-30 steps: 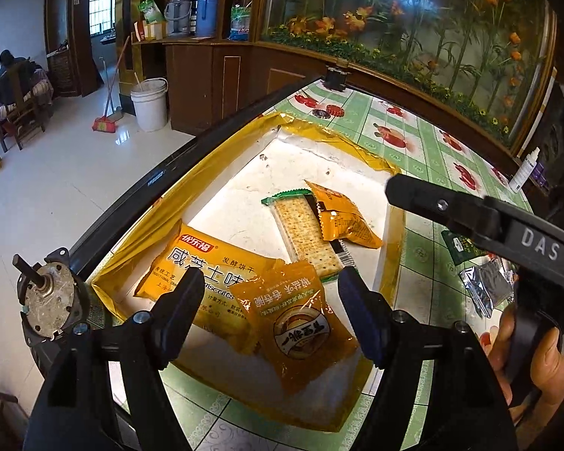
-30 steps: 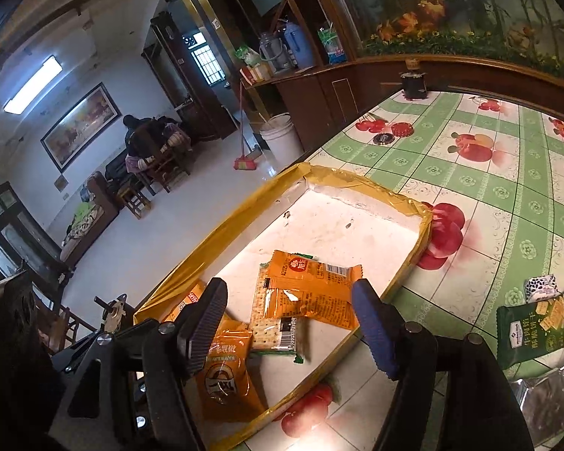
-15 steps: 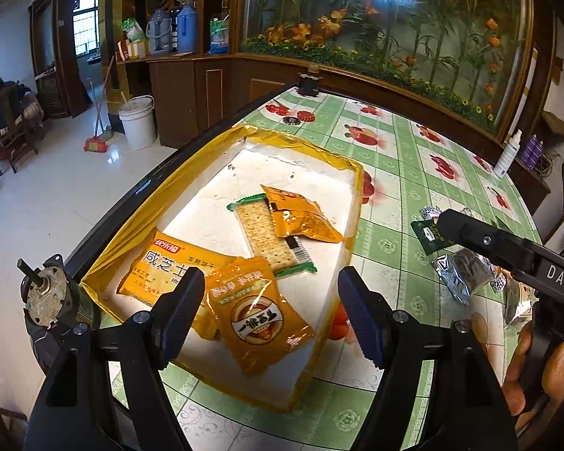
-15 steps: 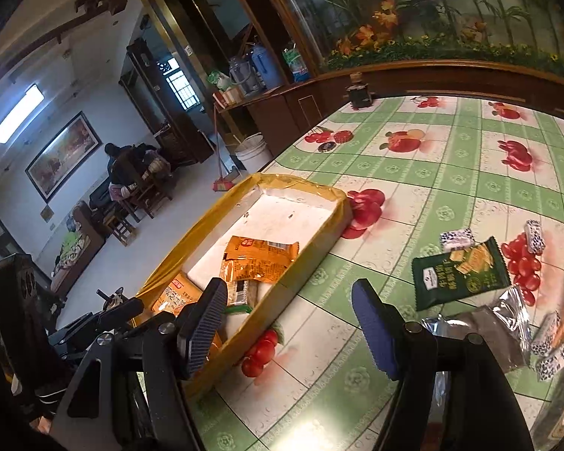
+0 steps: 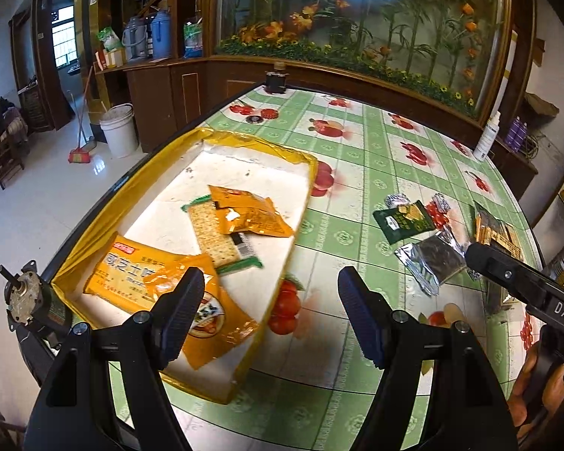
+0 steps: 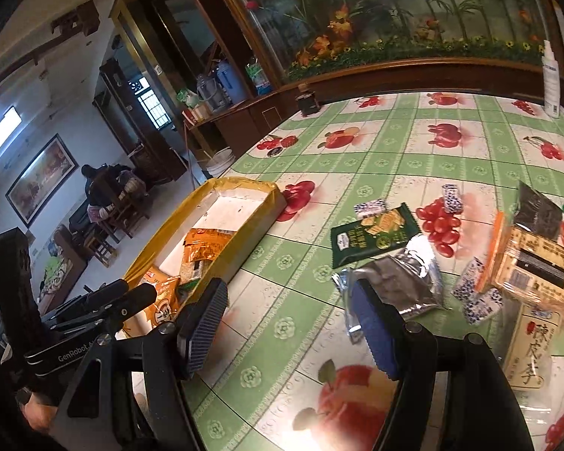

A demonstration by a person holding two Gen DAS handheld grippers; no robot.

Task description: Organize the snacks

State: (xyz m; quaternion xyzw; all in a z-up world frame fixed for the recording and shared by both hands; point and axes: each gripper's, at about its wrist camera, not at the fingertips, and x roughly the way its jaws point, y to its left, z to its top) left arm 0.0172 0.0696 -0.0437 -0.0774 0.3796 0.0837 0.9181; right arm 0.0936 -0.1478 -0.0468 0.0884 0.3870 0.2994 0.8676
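Right wrist: gripper angled tableward, empty.

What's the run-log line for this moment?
left claw: open, empty, over tray edge | right claw: open, empty, near silver packet | tray: four packets in | table: green packet, others loose

The left gripper's near finger covers part of an orange packet in the yellow tray. In the right wrist view, the tray's near end is hidden behind the left gripper. Snack packs at far right are cut by the picture's edge; their small print is unreadable.
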